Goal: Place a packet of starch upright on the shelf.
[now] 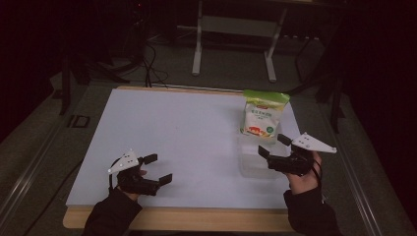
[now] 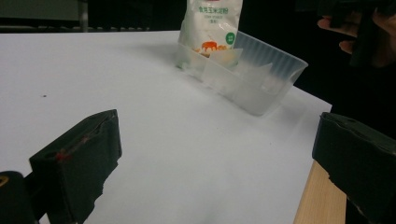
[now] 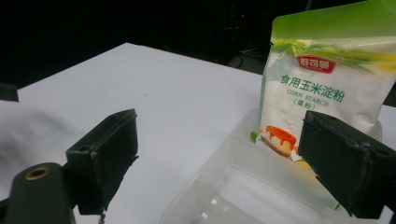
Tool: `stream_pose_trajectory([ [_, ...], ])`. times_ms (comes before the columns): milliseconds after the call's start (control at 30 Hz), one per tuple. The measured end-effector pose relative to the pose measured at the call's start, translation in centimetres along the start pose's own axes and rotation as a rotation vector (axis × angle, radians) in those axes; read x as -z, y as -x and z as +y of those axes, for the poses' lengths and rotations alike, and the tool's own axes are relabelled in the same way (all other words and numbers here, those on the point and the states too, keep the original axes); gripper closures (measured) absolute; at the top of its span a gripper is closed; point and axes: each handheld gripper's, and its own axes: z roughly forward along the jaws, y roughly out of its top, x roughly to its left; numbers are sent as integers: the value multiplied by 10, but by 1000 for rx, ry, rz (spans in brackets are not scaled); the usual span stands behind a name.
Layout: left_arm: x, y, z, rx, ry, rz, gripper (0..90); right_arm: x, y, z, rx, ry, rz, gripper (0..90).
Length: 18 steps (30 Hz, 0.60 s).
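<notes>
Table: a white sheet (image 1: pixel 187 142) covers a wooden tabletop whose pale edge shows along the near side in the high view.

Corn starch bag: a white pouch with a green top, the corn starch bag (image 1: pixel 261 114), stands upright at the far right of the sheet. In the right gripper view (image 3: pixel 327 88) its front faces the camera, with red brand label, printed "CORN STARCH" and a picture of a pudding low on the front.

Clear tub: a see-through plastic tub (image 1: pixel 255 160) sits on the sheet just in front of the bag; its far end holds the bag's foot — in the left gripper view (image 2: pixel 252 79) the pouch rises out of that far end. The near part of the tub holds nothing that I can make out.

Left gripper: the left gripper (image 1: pixel 158 169) hovers low over the near left part of the sheet, well apart from tub and bag, pointing to the right. Its jaws stand spread wide with nothing between them; in the left gripper view the bare sheet lies between the two black pads (image 2: pixel 79 163).

Right gripper: the right gripper (image 1: pixel 271 146) hangs at the right edge of the sheet, pointing left over the tub's right side. Its jaws are parted and hold nothing — in the right gripper view the tub (image 3: pixel 243 191) and the lower part of the bag lie between and beyond them, untouched.

Hands: dark sleeves come in from the near edge, one behind each gripper.
</notes>
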Motion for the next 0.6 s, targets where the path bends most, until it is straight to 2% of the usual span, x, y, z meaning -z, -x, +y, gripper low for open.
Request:
stream_pose_trajectory([
  [100, 0, 1, 0, -4, 0, -2, 19, 2, -6, -4, 34, 6, -23, 118],
  [467, 0, 1, -1, -17, -9, 0, 19, 8, -18, -26, 40, -15, -34, 118],
  [600, 0, 2, -1, -21, -13, 1, 19, 12, -25, -31, 62, -5, -37, 118],
])
